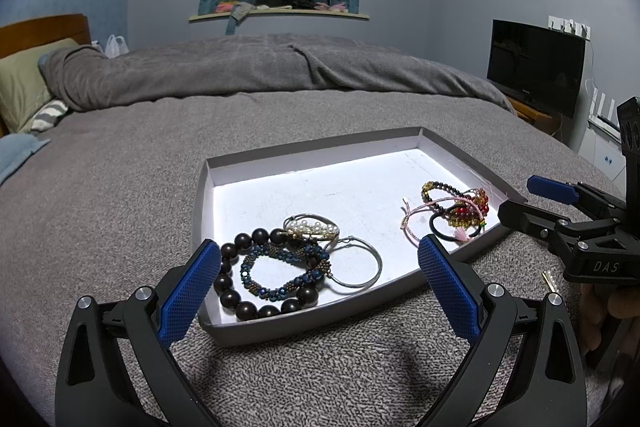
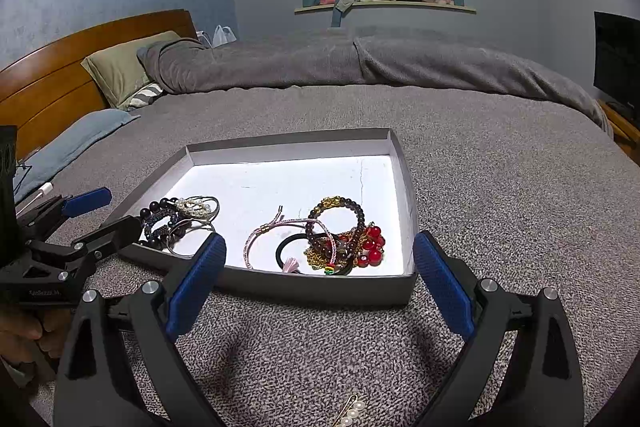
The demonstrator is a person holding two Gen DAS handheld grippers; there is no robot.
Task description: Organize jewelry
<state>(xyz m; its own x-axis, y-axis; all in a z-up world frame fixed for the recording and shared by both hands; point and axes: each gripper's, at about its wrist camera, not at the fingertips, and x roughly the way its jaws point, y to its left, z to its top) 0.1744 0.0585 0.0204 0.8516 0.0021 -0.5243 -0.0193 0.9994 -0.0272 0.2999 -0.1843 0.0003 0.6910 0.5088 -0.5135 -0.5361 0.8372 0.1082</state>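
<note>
A shallow grey box [image 1: 304,333] [image 2: 320,293] with a white floor lies on the bed. Its left corner holds a dark bead bracelet [image 1: 244,301] [image 2: 158,209], a blue beaded bracelet [image 1: 280,263], a pearl piece [image 1: 314,227] [image 2: 194,205] and a silver bangle [image 1: 360,263]. Its right corner holds a pink cord bracelet [image 2: 256,239] [image 1: 416,217], a black hair tie [image 2: 286,247], a dark bead bracelet [image 2: 348,211] and red beads [image 2: 372,247] [image 1: 472,209]. A pearl hair pin [image 2: 351,413] lies on the blanket outside the box. My left gripper [image 1: 320,291] and right gripper [image 2: 320,279] are open and empty at the box's near edge.
The grey blanket [image 1: 120,187] covers the bed, with a folded duvet [image 1: 260,67] behind. Pillows [image 2: 124,71] and a wooden headboard [image 2: 60,75] are at the left. A TV [image 1: 536,67] stands at the right.
</note>
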